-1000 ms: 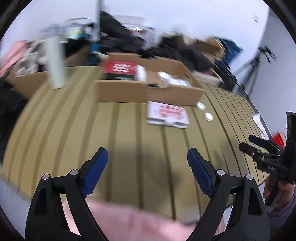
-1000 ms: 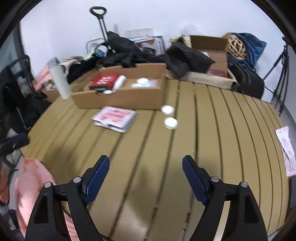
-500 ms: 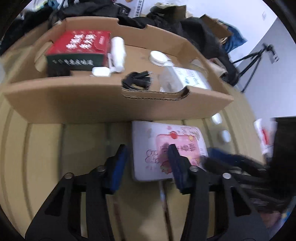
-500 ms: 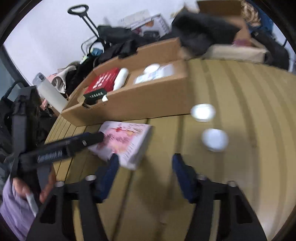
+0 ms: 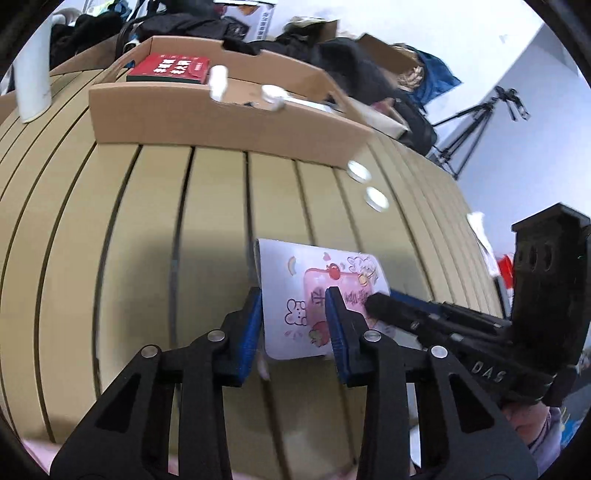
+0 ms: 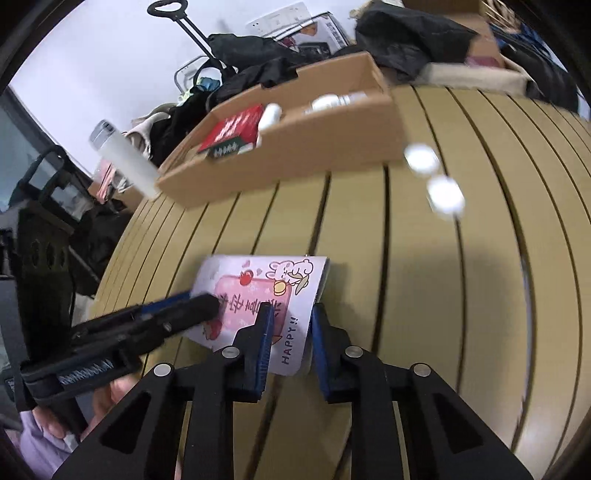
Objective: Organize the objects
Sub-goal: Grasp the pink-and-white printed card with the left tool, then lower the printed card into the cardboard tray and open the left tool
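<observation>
In the left wrist view, the left gripper (image 5: 293, 314) has its blue fingers (image 5: 250, 325) pressed narrow on the near left edge of a flat white and pink box with cartoon drawings (image 5: 314, 295). The box is at the near middle of the tan slatted table (image 5: 147, 240). The right gripper (image 5: 384, 306) reaches in from the right and its black tip touches the box top. Far off stands a long brown cardboard tray (image 5: 229, 125) with a red box (image 5: 170, 68) inside. Two small round white lids (image 5: 369, 188) lie on the table to the right of the tray. Only this view shows a black tripod (image 5: 472, 133) at the far right.

In the right wrist view, the right gripper (image 6: 291, 336) pinches the near right edge of the same box (image 6: 258, 295) with narrow fingers (image 6: 264, 343). The left gripper (image 6: 201, 306) comes from the left onto the box. Only here you see a white tube with a grey cap (image 6: 123, 158) left of the tray (image 6: 295, 140), and a black trolley handle (image 6: 173, 14) far back.
</observation>
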Available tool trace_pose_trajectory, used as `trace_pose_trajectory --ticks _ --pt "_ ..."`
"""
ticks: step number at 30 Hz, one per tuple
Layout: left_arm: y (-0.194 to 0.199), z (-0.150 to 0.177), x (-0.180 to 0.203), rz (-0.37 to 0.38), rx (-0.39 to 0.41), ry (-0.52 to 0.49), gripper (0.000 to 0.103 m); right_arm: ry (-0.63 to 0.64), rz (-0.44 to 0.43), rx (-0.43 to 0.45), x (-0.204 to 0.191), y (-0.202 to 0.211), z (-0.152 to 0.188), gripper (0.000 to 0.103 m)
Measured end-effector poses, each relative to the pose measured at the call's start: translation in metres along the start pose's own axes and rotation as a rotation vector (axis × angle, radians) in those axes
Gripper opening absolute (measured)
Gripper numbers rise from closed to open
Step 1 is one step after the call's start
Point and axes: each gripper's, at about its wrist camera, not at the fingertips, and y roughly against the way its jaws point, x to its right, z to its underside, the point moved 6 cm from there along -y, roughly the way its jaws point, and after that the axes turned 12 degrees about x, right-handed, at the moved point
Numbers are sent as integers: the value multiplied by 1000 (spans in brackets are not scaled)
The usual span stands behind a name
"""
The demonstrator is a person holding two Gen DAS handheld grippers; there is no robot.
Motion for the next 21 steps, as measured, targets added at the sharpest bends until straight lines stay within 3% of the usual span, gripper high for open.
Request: trace_pose_trajectory --ticks 4,9,12,16,21 --pt "17 12 14 7 4 -27 30 27 25 26 -7 32 22 22" --pt "29 -9 18 19 44 -16 25 27 8 61 -11 38 2 22" --pt "41 -43 21 50 109 -18 25 63 -16 122 -25 43 -36 22" --pt "37 -114 16 79 167 -23 25 109 -43 198 -41 42 -96 22" --pt "9 -183 1 54 177 -51 25 121 -61 236 -50 6 -171 22"
